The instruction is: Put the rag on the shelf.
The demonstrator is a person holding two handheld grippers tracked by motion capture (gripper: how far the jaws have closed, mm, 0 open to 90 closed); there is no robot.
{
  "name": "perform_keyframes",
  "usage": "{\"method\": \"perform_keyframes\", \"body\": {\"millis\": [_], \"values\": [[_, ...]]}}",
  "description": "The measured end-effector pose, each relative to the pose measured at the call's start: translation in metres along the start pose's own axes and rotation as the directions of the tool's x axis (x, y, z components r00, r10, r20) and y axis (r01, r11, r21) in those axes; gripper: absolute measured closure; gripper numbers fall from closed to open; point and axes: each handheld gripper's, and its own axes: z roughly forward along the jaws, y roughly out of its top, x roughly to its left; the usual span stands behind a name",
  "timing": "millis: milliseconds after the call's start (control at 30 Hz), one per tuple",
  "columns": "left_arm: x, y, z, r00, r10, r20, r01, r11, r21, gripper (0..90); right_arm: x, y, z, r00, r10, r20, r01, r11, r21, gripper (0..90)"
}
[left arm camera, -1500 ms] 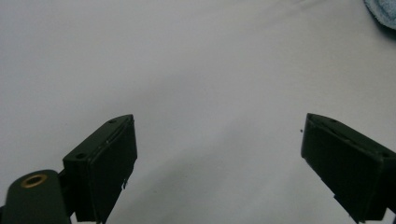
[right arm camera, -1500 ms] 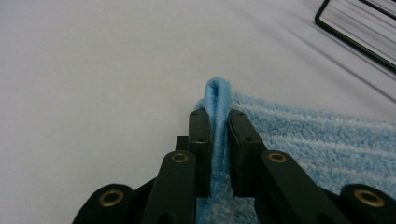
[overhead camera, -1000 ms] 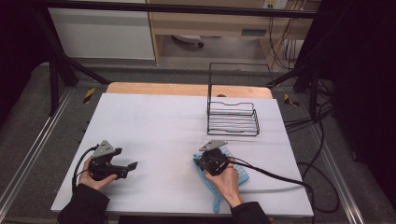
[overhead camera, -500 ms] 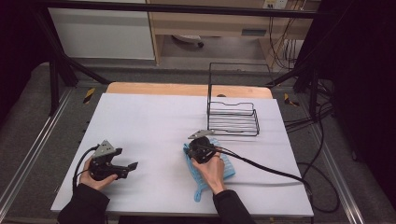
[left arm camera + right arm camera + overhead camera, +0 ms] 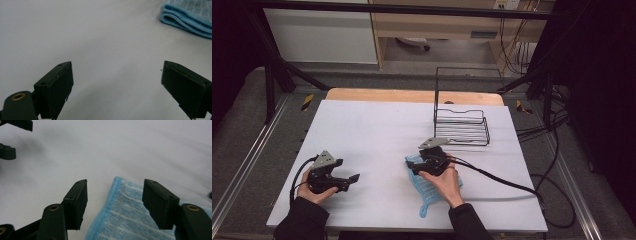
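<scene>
So the right claw point(image 5: 414, 161) had slid up and left along the blue cloth point(image 5: 432, 187) since a second ago, and its jaws had just been opening, standing apart over the cloth's folded corner, pinching nothing. Cloth lay flat on the counter point(image 5: 377, 130), near the wire rack point(image 5: 462, 127). Left claw point(image 5: 354, 177) sat wide open, idle. Risk, I'd guess: the loosened fold could've sprung back open, or a sloppy re-grab would've bunched it.

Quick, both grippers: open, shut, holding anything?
Left gripper: open, holding nothing.
Right gripper: jaws have just been opening; open over the blue cloth, not gripping it.
</scene>
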Motion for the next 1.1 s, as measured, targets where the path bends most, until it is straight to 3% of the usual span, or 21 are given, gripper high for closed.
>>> {"method": "perform_keyframes", "body": {"millis": [133,167,267,533,633,767,1100], "values": [[-0.001,0.000,0.000,1.0000,0.001,0.000,-0.001,1.0000,0.001,10.6,-0.013,-0.006,-0.019,0.9995,0.019,0.026,-0.019,1.000,0.002,36.4],[-0.001,0.000,0.000,1.0000,0.001,0.000,-0.001,1.0000,0.002,10.5,-0.023,-0.015,-0.029,0.9984,0.031,0.048,-0.032,0.999,0.014,36.8],[-0.001,0.000,0.001,1.0000,0.001,0.000,-0.001,1.0000,0.004,10.5,-0.033,-0.026,-0.038,0.9966,0.052,0.064,-0.054,0.998,0.034,37.2],[-0.002,0.000,0.002,1.0000,0.004,-0.001,-0.004,0.9999,0.013,9.9,-0.055,-0.068,-0.064,0.9900,0.124,0.068,-0.128,0.990,0.060,45.8],[-0.003,0.000,0.002,1.0000,0.004,-0.001,-0.004,0.9999,0.014,9.9,-0.058,-0.083,-0.069,0.9868,0.151,0.057,-0.155,0.985,0.072,54.1],[-0.003,0.001,0.002,1.0000,0.006,0.002,-0.006,0.9999,0.015,9.9,-0.059,-0.092,-0.069,0.9834,0.174,0.050,-0.178,0.980,0.091,62.0],[-0.004,0.001,0.002,0.9999,0.012,0.005,-0.012,0.9998,0.018,9.9,-0.061,-0.096,-0.064,0.9813,0.186,0.049,-0.191,0.974,0.120,71.7]]}}
